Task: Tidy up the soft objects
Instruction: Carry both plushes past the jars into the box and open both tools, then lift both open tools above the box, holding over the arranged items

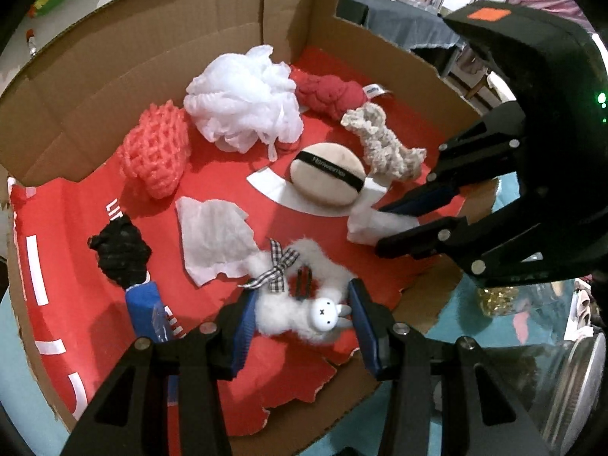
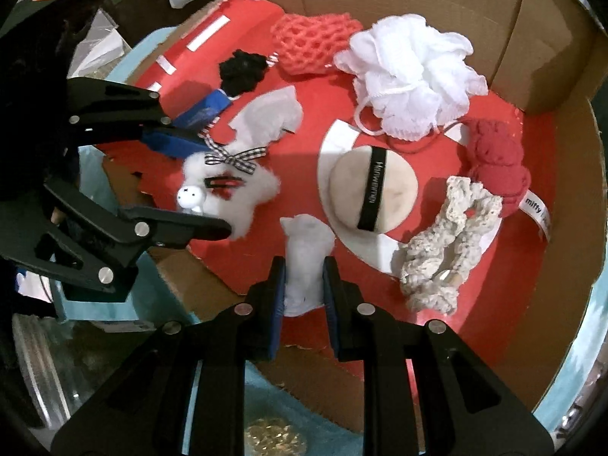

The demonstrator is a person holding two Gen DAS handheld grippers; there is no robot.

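A: Step in hand? Go left to right.

B: Left gripper (image 1: 300,323) has its fingers half wide, one on each side of the plush (image 1: 304,304), pads on the fur at both sides, so it looks gripped. The plush sits at the near edge of the tray (image 1: 68,87). I'd keep the squeeze on the body, not the bow or the clip, and lift straight so the fur doesn't drag the tissue (image 1: 214,237) beside it.

A: Right one?

B: Right gripper (image 2: 304,285) is narrow, pinching a white wad (image 2: 306,266), near edge, just near of the puff (image 2: 374,190). It's soft, so hold it low and firm or it slips out.

A: Risk?

B: The two grippers are close together; I'd move them apart one at a time.

A: Surface, room?

B: Red-lined cardboard tray, torn near rim, flaps up at the far side. The loofah (image 1: 243,100) and scrunchies lie farther in. The tray sits on a teal cloth. Cluttered room behind, with a dark-covered counter (image 1: 399,19).
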